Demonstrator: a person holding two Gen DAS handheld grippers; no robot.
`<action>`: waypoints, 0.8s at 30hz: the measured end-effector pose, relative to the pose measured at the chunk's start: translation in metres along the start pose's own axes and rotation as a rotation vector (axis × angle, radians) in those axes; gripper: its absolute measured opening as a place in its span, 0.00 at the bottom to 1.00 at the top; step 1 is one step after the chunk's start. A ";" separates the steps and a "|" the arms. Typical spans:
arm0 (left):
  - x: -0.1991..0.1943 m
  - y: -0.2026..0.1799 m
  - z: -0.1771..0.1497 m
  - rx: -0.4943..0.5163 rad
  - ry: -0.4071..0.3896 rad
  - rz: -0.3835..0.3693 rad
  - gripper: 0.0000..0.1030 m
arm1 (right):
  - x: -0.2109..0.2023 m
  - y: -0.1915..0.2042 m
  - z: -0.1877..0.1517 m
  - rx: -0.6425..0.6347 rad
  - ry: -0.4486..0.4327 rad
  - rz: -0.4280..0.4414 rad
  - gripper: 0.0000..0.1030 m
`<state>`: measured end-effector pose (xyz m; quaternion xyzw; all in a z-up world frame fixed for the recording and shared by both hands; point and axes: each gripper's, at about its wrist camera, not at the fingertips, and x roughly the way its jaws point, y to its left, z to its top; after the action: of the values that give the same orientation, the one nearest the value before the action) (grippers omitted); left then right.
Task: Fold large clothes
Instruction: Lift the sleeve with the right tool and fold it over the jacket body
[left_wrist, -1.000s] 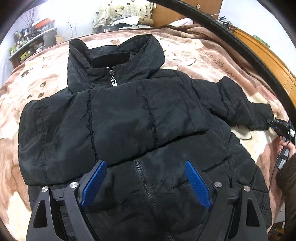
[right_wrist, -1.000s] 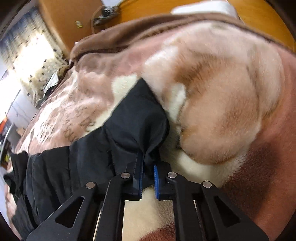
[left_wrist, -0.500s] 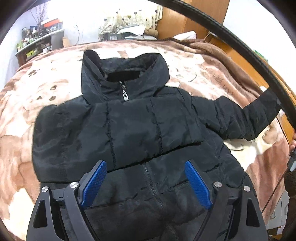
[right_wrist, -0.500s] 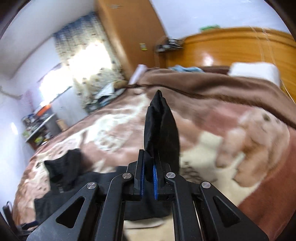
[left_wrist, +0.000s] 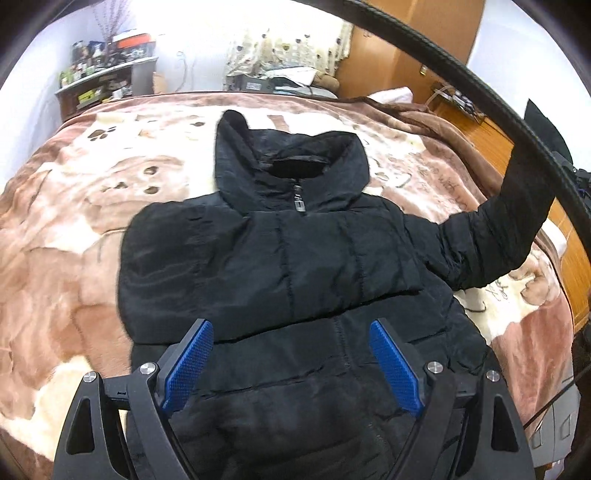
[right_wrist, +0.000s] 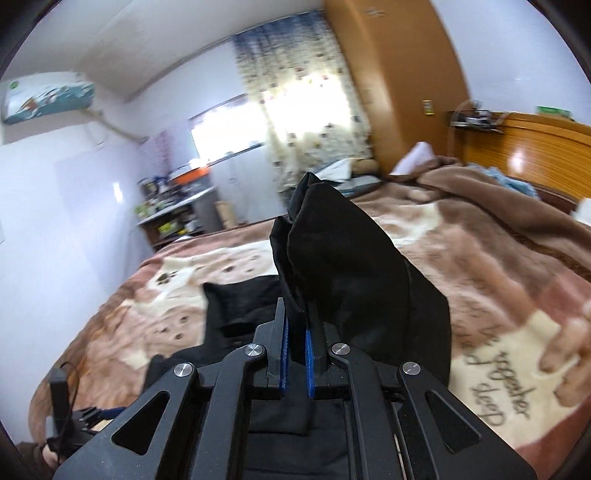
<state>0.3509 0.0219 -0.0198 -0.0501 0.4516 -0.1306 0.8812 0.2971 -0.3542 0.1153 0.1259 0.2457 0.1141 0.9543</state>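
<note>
In the left wrist view a black jacket (left_wrist: 295, 280) lies face up on a blanket (left_wrist: 74, 229) covering the bed, zip closed, hood (left_wrist: 291, 158) toward 12 o'clock and hem toward 6. One sleeve is folded across the chest; the other sleeve (left_wrist: 506, 229) is lifted off the blanket toward 2 o'clock, its cuff hidden behind a black cable (left_wrist: 436, 70) arcing across the lens. The left gripper (left_wrist: 291, 363) hangs over the lower front of the jacket at 6 o'clock, jaws spread wide with nothing between the blue pads (left_wrist: 186, 363). A cluttered shelf (left_wrist: 107, 77) stands at 11 o'clock. In the right wrist view the right gripper (right_wrist: 295, 362) has its jaws pressed together, pinching the cuff (right_wrist: 340, 273), which stands up toward 12 o'clock. The rest of the jacket lies on the blanket from 9 to 6 o'clock. A curtain (right_wrist: 306, 103) hangs at 12 o'clock, and a wooden headboard (right_wrist: 535, 144) at 2.
</note>
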 end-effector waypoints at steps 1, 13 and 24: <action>-0.003 0.005 0.000 -0.007 -0.004 0.002 0.84 | 0.007 0.012 -0.002 -0.010 0.014 0.022 0.07; -0.026 0.070 -0.019 -0.093 -0.013 0.040 0.84 | 0.087 0.108 -0.057 -0.080 0.172 0.204 0.07; -0.022 0.105 -0.035 -0.161 0.004 0.045 0.84 | 0.140 0.143 -0.114 -0.093 0.308 0.223 0.07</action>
<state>0.3298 0.1296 -0.0449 -0.1102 0.4636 -0.0740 0.8761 0.3372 -0.1598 -0.0007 0.0894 0.3680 0.2484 0.8915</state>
